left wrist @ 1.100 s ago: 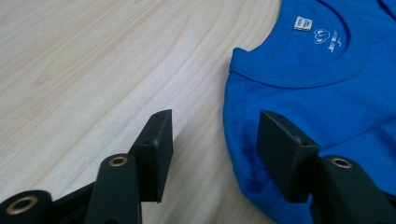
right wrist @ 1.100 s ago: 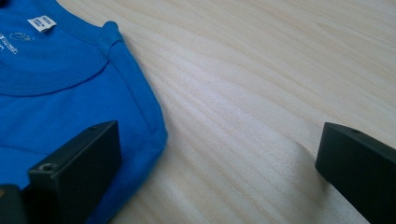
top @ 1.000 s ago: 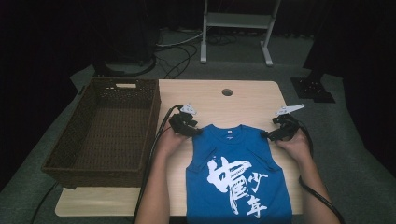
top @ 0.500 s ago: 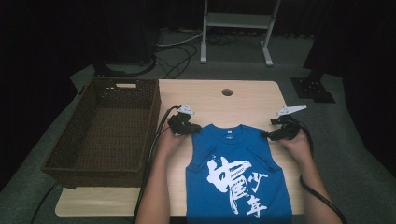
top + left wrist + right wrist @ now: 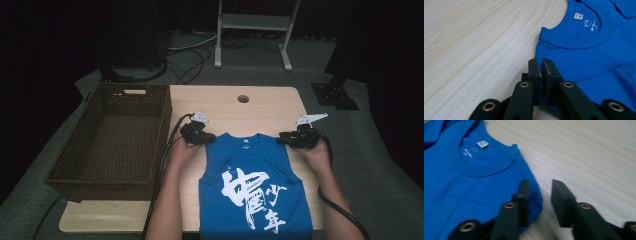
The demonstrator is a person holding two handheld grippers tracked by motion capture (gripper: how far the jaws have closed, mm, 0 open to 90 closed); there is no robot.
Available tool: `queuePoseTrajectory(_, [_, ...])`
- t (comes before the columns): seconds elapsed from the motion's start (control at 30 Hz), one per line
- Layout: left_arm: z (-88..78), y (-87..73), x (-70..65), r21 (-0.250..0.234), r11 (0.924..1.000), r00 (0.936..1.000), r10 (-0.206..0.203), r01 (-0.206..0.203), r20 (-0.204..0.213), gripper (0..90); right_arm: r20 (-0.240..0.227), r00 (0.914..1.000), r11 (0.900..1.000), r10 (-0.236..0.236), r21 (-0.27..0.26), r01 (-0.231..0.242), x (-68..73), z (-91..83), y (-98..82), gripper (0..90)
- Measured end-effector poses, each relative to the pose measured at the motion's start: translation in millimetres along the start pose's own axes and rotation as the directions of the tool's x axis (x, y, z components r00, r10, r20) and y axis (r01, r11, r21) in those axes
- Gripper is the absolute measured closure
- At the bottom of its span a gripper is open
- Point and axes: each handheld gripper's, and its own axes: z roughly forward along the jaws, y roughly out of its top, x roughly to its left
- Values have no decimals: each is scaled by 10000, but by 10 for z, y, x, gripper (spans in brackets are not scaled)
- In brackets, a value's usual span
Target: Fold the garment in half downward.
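Wooden bench [image 5: 260,107] at frame centre. Left tongs [image 5: 540,65] clenched on the blue shirt's [image 5: 252,185] shoulder edge; right tongs [image 5: 541,192], jaws just closing, straddle the other shoulder without pressing. Shirt lies flat, lower centre. Basket [image 5: 112,140] at left.

Both bare forearms come in from the bottom of the high view and reach forward, well apart. The left hand's black two-jaw gripper [image 5: 199,134] has its jaws squeezed together. The right hand's black two-jaw gripper [image 5: 296,137] has just been closing, and a gap shows between its jaws.
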Motion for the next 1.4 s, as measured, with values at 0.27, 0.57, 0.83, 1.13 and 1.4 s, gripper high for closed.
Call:
queuePoseTrajectory(0.27, [4, 3, -11, -18, 9999, 9999, -127, 127, -97, 876, -340, 9989, 9995, 308, 68, -305, 5, -2, -10, 863])
queuePoseTrajectory(0.57, [46, 53, 9, 22, 9997, 9985, -262, 263, -490, 877, -9, 9995, 9995, 320, 7, -320, 1, 16, 9, 872])
queuePoseTrajectory(0.83, [110, 91, 134, -315, 9982, 9925, -536, 505, -1099, 878, 313, 9983, 9988, 484, -61, -483, -96, 109, 100, 874])
queuePoseTrajectory(1.13, [-34, 168, 86, -672, 9928, 9858, -1075, 994, -1292, 883, 523, 9978, 9988, 410, -286, -395, -66, 4, 207, 876])
queuePoseTrajectory(1.4, [-368, 234, -275, -1183, 9903, 9853, -901, 731, -1449, 883, 549, 9985, 9967, -58, -810, 102, 216, -387, 258, 878])
